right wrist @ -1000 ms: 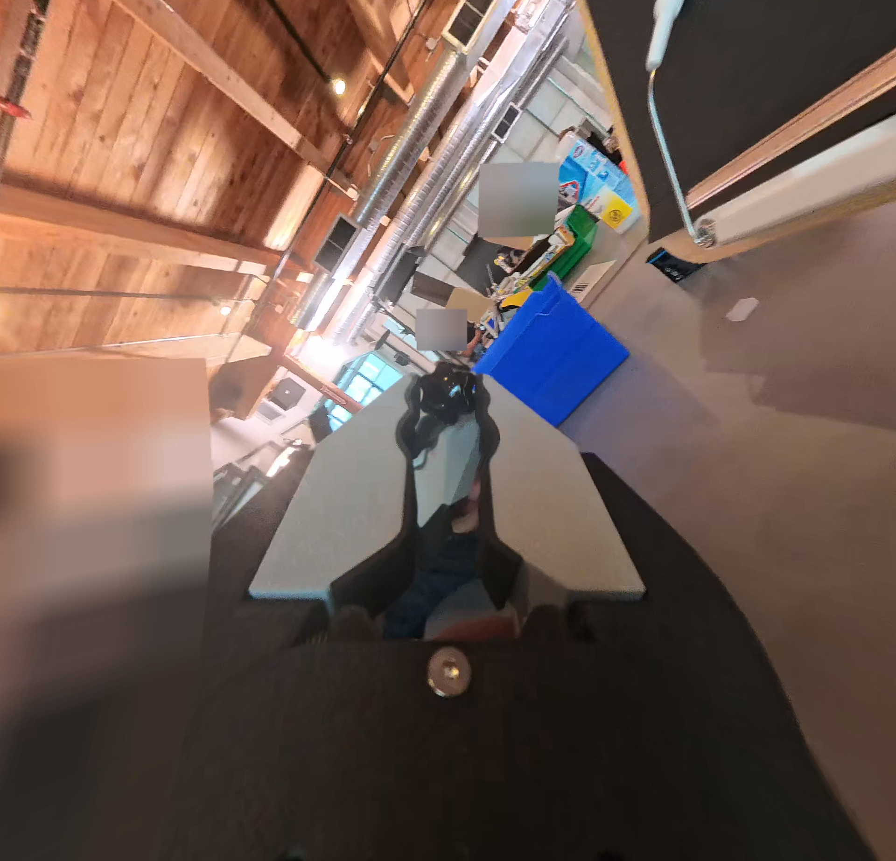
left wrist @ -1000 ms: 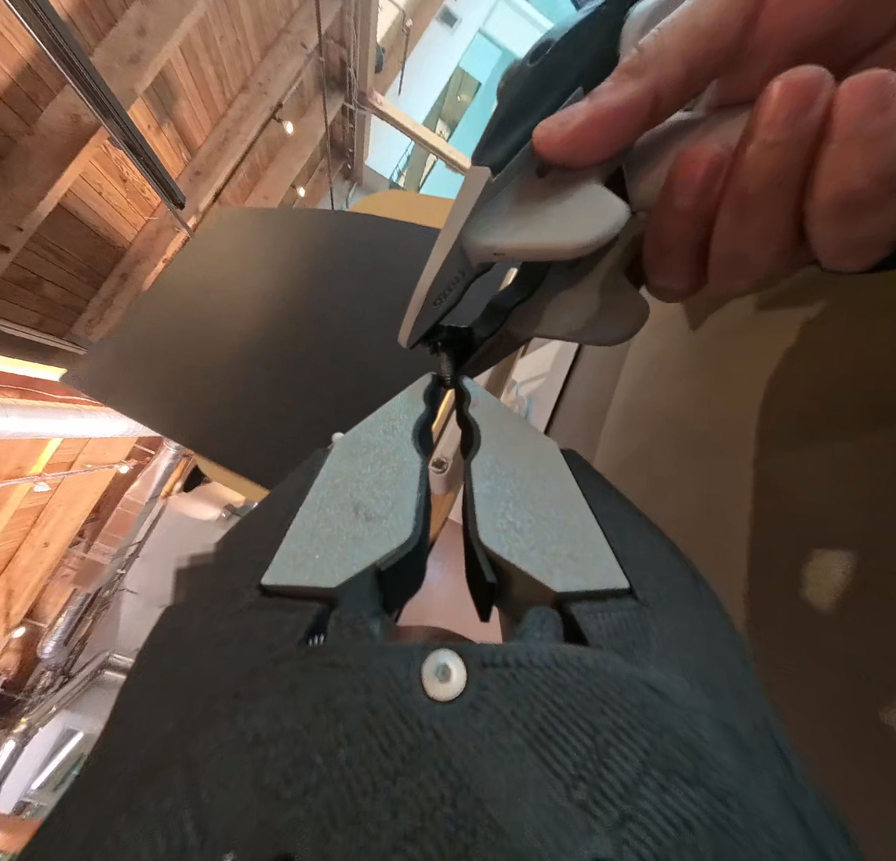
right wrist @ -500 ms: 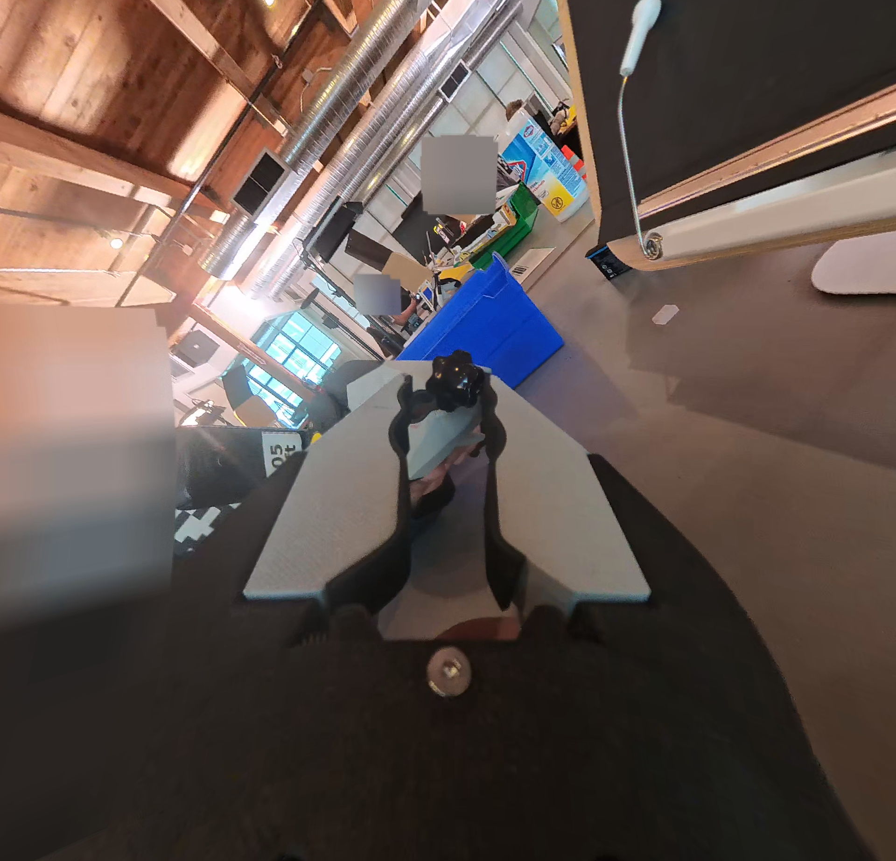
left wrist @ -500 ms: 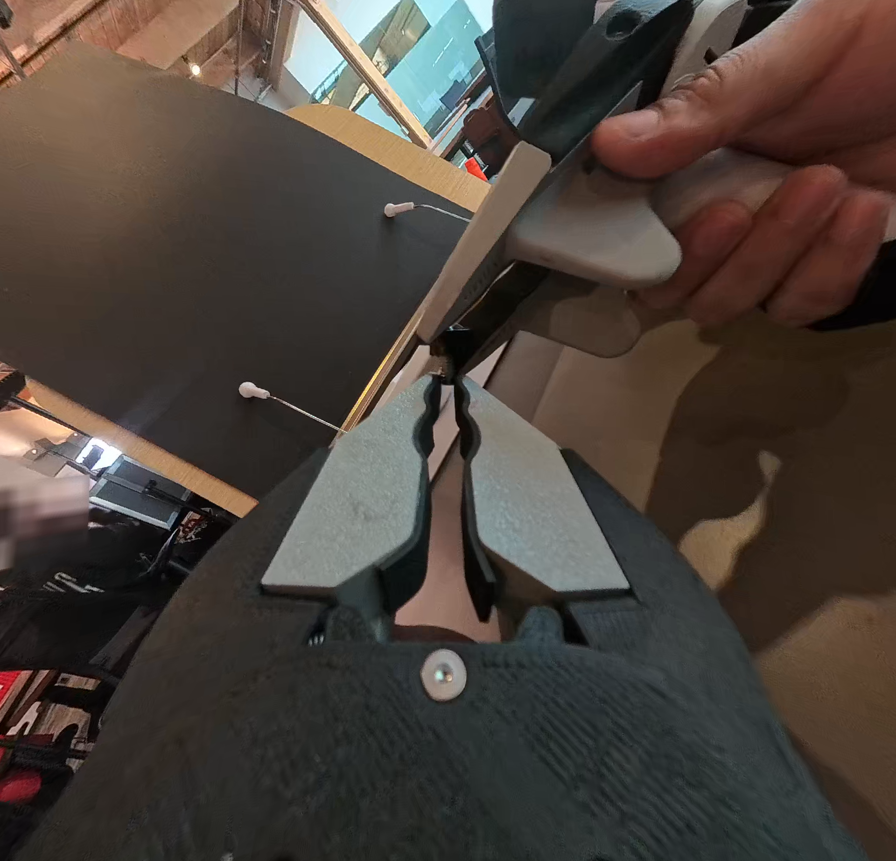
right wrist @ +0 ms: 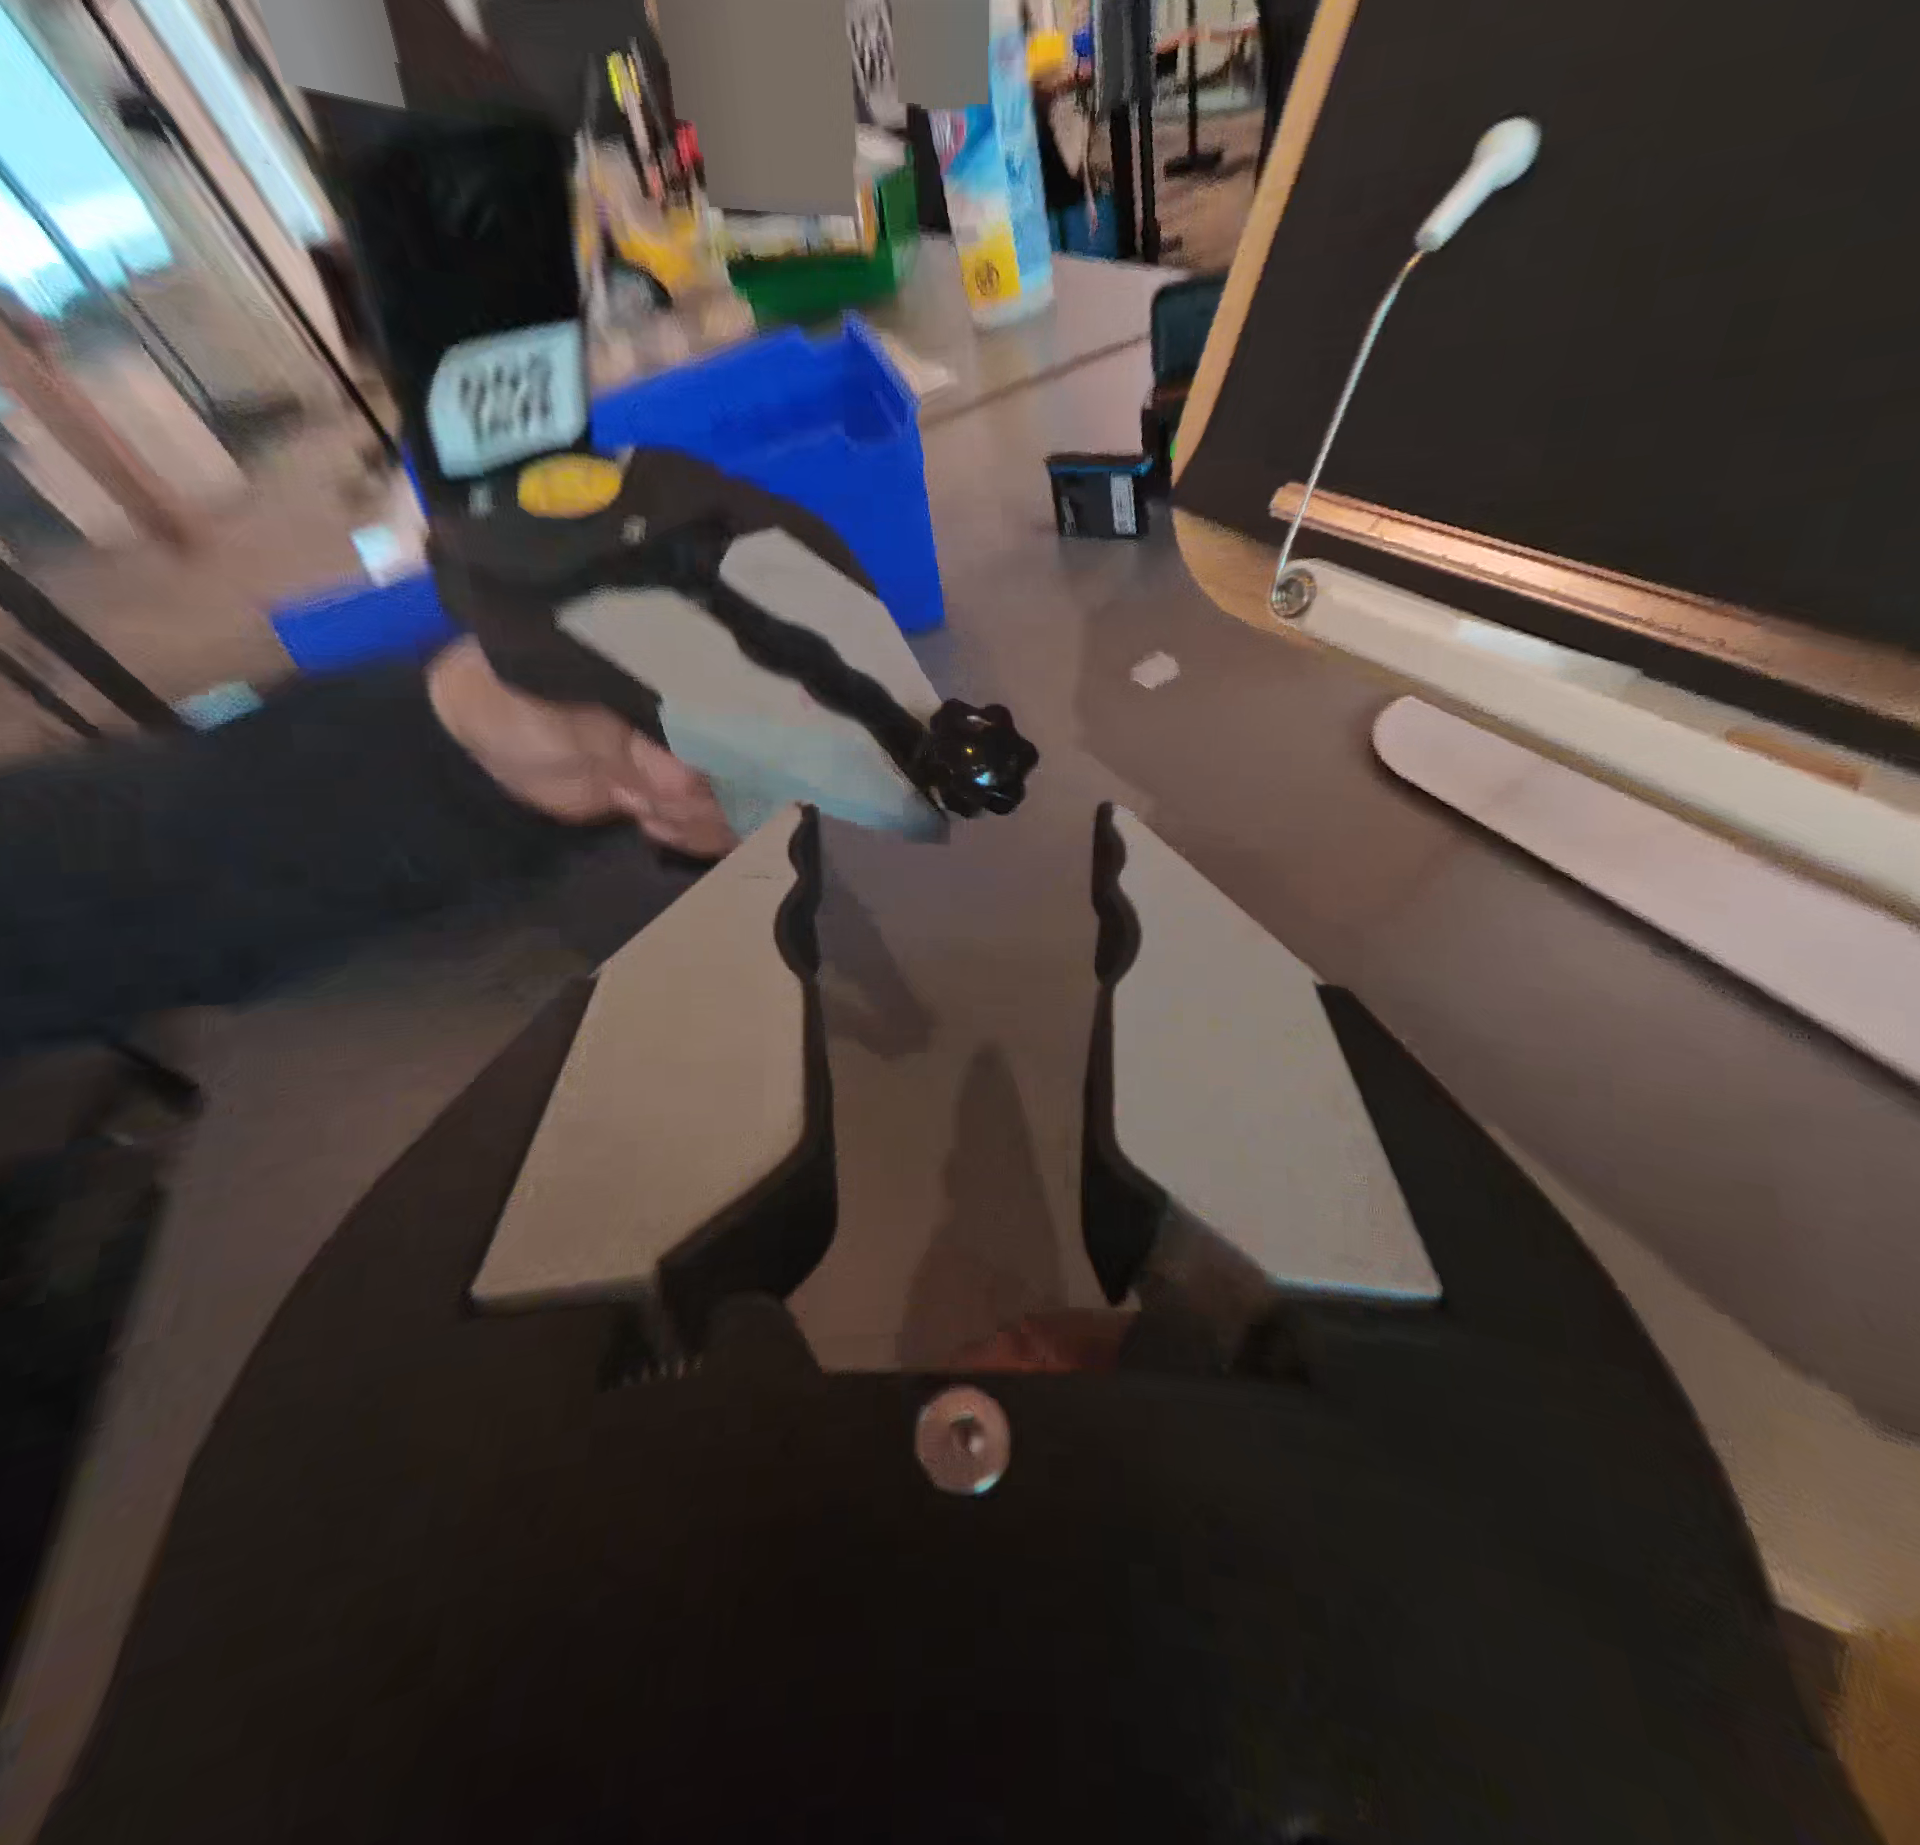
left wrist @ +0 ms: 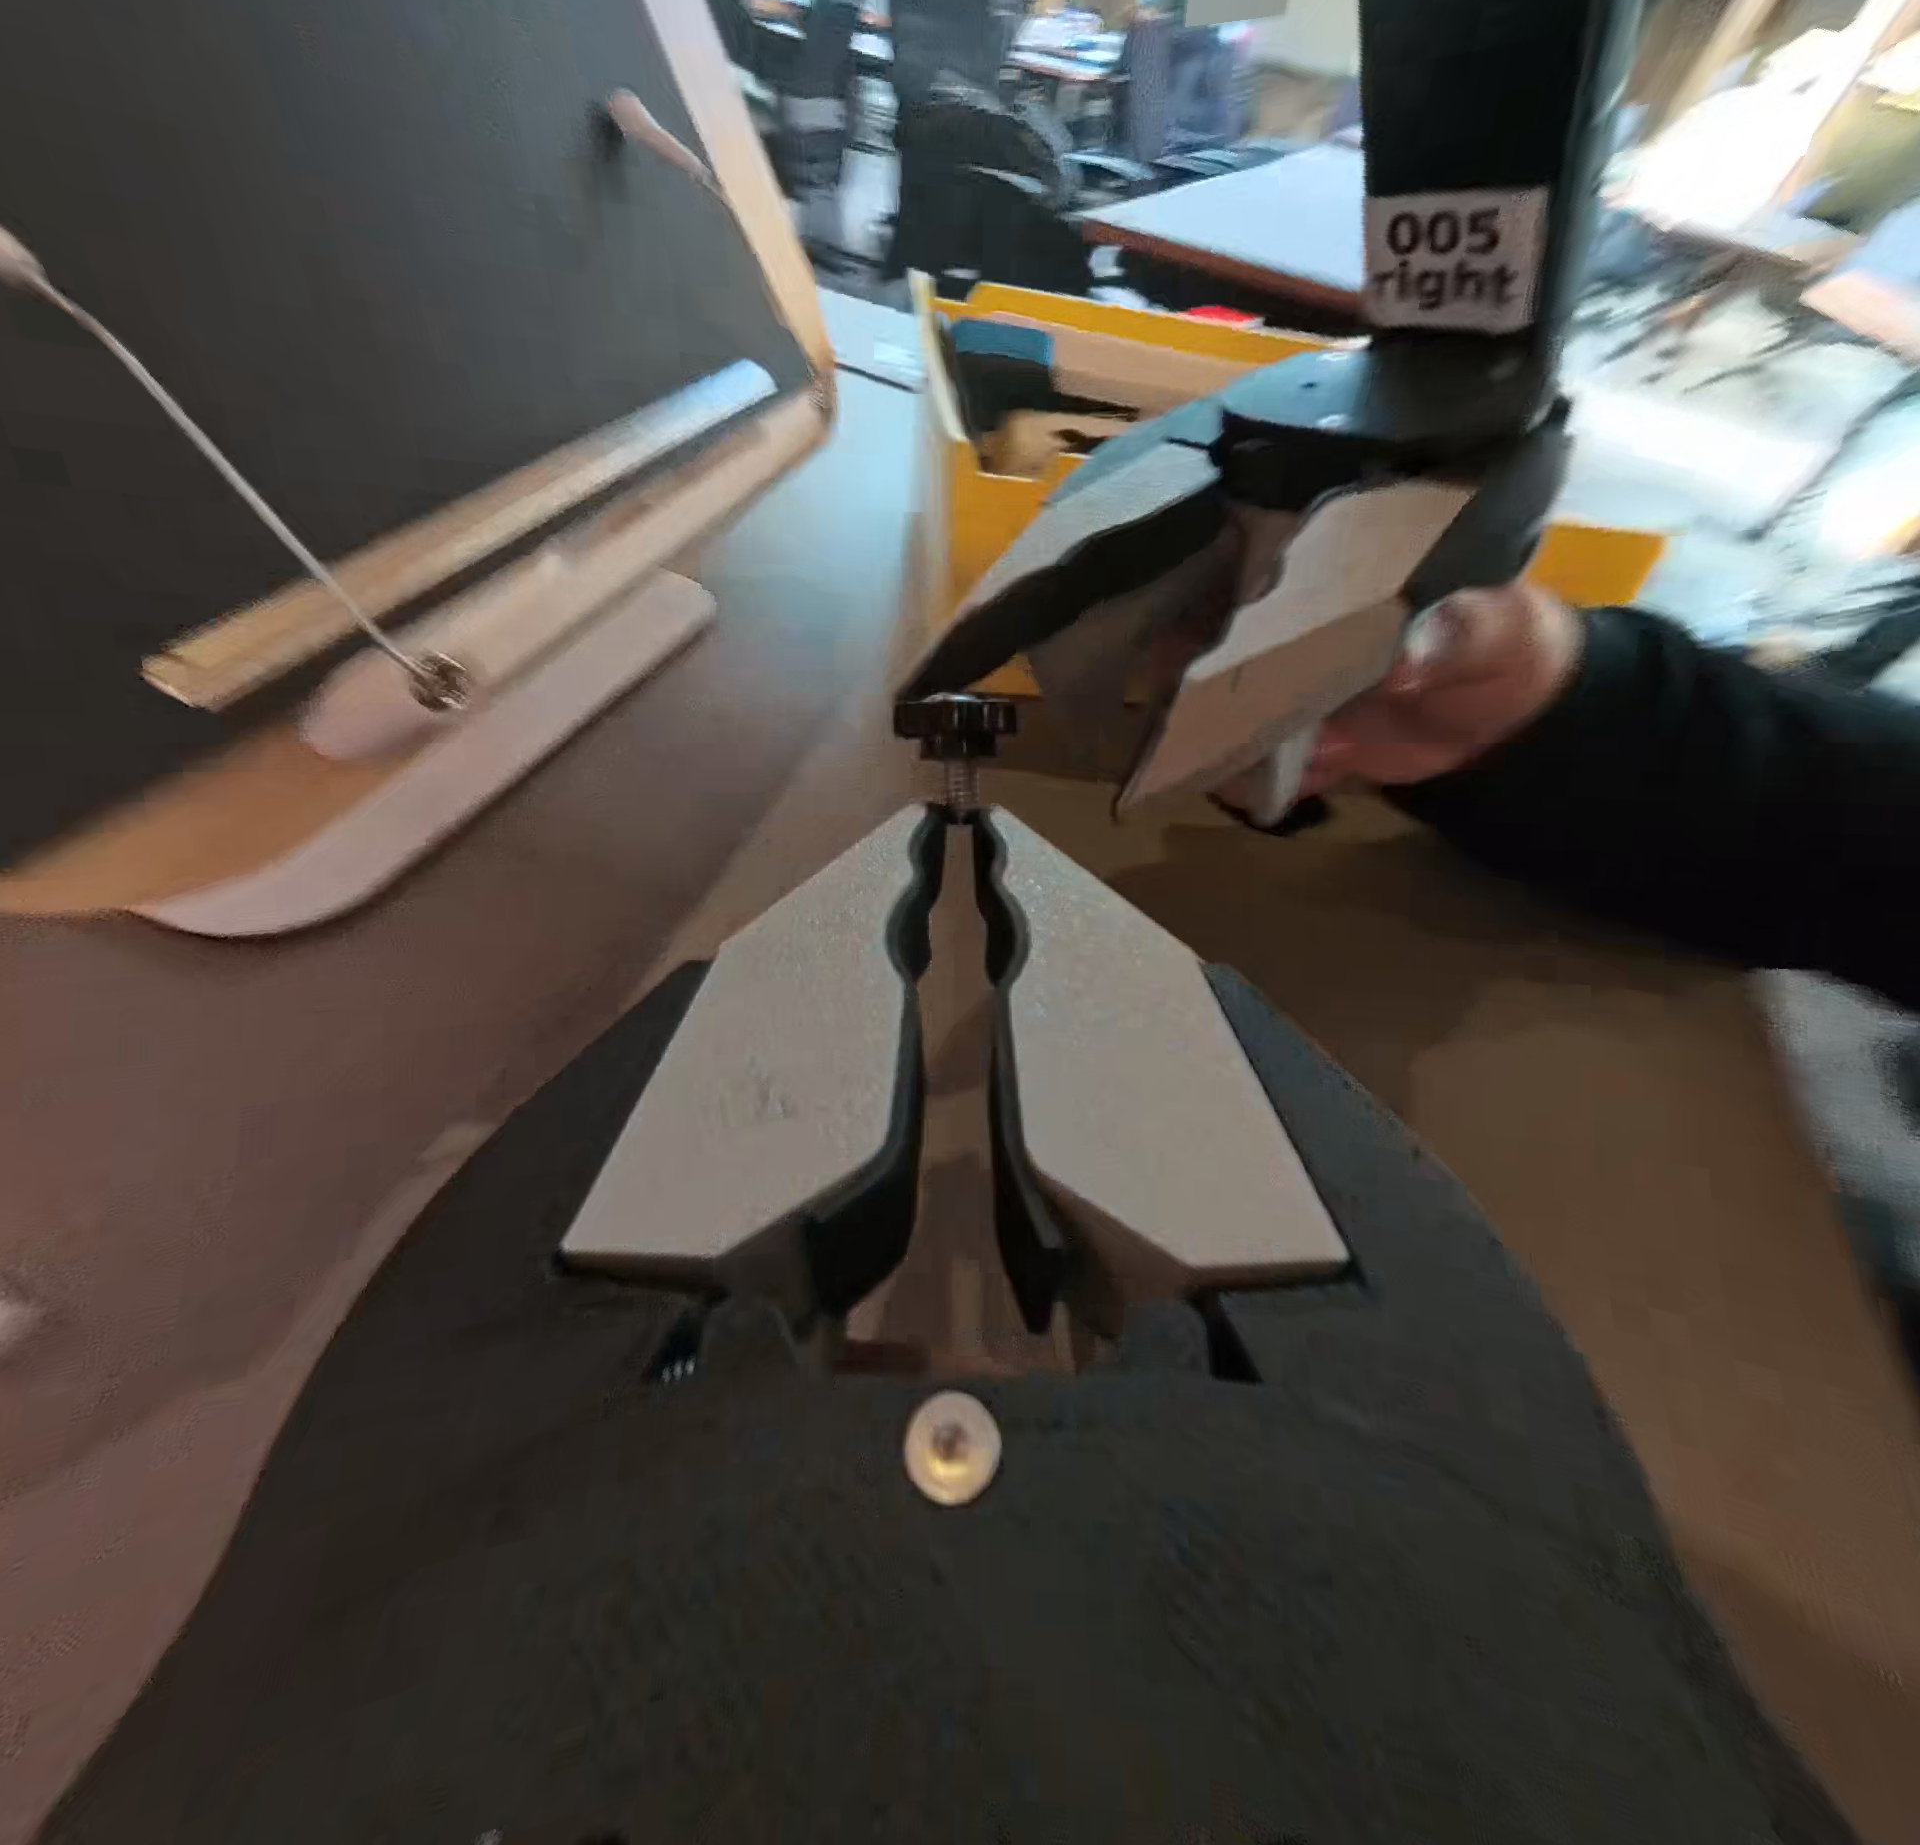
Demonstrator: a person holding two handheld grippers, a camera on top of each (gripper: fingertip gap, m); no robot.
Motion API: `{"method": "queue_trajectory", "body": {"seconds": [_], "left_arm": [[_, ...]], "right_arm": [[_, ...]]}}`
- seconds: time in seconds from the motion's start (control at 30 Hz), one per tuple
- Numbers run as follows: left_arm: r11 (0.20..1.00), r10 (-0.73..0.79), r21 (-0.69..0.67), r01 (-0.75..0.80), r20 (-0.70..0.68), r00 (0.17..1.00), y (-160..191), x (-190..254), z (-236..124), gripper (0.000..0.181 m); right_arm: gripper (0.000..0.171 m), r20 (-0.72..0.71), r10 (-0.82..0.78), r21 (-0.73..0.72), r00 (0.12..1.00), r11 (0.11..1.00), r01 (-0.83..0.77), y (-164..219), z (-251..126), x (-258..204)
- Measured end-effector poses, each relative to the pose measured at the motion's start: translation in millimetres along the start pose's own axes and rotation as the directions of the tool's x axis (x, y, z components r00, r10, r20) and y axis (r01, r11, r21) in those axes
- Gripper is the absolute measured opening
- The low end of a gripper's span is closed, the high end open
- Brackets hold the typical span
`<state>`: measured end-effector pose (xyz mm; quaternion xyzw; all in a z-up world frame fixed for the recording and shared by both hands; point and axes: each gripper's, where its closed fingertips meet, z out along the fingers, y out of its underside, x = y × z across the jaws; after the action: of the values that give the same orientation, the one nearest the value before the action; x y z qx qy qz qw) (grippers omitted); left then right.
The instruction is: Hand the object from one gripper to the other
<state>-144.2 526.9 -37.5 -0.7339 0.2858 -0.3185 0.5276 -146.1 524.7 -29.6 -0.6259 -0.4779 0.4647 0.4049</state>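
The object is a small black knob (left wrist: pixel 954 720) on a threaded metal screw. My left gripper (left wrist: pixel 956 810) is shut on the screw's shank, so the knob stands up just past its fingertips. My right gripper (right wrist: pixel 954 821) is open and empty. In the left wrist view the right gripper (left wrist: pixel 1023 751) hangs over the knob from the upper right, jaws spread, held by a hand in a dark sleeve. In the right wrist view the left gripper (right wrist: pixel 925 800) comes in from the left and holds the knob (right wrist: pixel 977 761) just beyond my right fingertips.
A brown table (left wrist: pixel 1558 1120) lies below. A black board with a wooden edge (right wrist: pixel 1610 237) stands on a pale base, with a thin wire arm (right wrist: pixel 1351 393). A yellow box (left wrist: pixel 1039 413), a blue bin (right wrist: pixel 790 445) and a small black box (right wrist: pixel 1101 496) stand behind.
My right gripper has opened, let go of the knob and drawn back. My left gripper keeps the screw. Both grippers have swung down from pointing at the ceiling to facing across the table.
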Motion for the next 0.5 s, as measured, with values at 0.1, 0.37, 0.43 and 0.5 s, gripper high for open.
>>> {"method": "queue_trajectory", "body": {"seconds": [0.1, 0.37, 0.43, 0.5], "left_arm": [[0.983, -0.182, -0.025, 0.181, -0.168, 0.969, 5.8, 10.7, -2.8, 0.002], [0.941, -0.322, -0.272, 0.204, -0.525, 0.788, 35.1, 71.1, -18.0, 0.003], [0.933, -0.338, -0.299, 0.201, -0.534, 0.775, 40.5, 74.5, -17.2, 0.003], [0.935, -0.333, -0.287, 0.208, -0.509, 0.794, 40.8, 68.0, -14.8, 0.003]], "right_arm": [[0.054, 0.021, -0.212, -0.089, 0.977, 0.973, 0.213, 12.3, -4.3, -7.2], [0.044, 0.156, -0.618, -0.083, 0.771, 0.769, 0.633, 31.4, -10.3, -57.1], [0.025, 0.209, -0.624, -0.100, 0.753, 0.752, 0.651, 39.3, -9.6, -65.8], [0.025, 0.193, -0.599, -0.139, 0.777, 0.767, 0.626, 40.0, -7.8, -58.4]]}}
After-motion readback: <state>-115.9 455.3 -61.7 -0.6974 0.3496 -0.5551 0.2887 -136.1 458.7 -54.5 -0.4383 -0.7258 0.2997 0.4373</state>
